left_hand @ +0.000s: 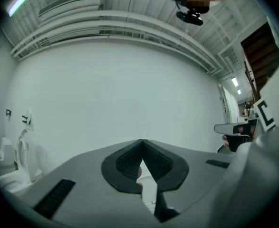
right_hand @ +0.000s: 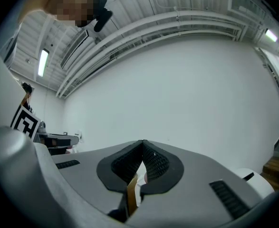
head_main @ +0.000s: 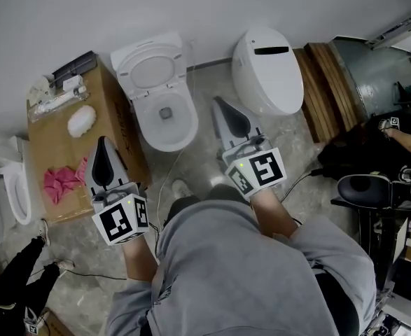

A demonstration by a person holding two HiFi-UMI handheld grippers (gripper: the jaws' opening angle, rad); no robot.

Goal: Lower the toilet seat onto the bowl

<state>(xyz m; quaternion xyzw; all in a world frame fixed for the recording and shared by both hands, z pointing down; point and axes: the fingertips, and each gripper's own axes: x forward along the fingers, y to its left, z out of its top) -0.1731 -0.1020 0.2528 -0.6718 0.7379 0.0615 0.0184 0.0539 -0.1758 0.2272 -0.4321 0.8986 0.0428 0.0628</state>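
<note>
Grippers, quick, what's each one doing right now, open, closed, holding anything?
Left gripper: closed, holding nothing.
Right gripper: closed, holding nothing.

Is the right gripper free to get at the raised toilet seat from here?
Probably yes: the right gripper hangs just right of the bowl, with nothing between it and the raised seat.

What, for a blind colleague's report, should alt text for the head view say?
Seen from above, a person in grey holds a left tool and a right tool, both shut, before a white toilet whose seat stands raised. A closed second toilet stands right of it; a box with a pink cloth left.
</note>
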